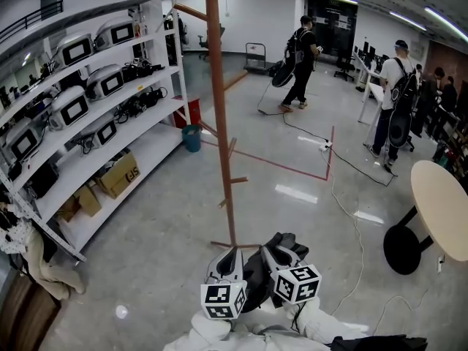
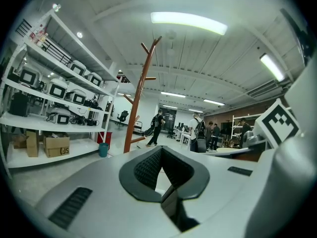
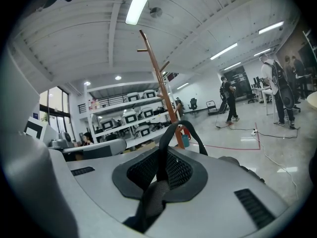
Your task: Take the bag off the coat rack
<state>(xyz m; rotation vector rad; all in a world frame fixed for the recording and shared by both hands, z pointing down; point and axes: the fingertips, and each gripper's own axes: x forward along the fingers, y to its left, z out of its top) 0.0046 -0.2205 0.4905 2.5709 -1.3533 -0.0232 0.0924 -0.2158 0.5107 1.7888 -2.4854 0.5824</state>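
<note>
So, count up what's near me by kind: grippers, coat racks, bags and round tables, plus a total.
Grippers: 2, the left gripper and the right gripper
Coat racks: 1, the brown coat rack
Bags: 1, the black bag, its strap between the right gripper's jaws
Round tables: 1, the round table
Total: 5

Coat rack [image 1: 219, 123]: top cut off at upper edge. Bag [image 1: 254, 278]: lower centre, largely hidden behind left claw [image 1: 231, 254] and right claw [image 1: 278, 248].
</note>
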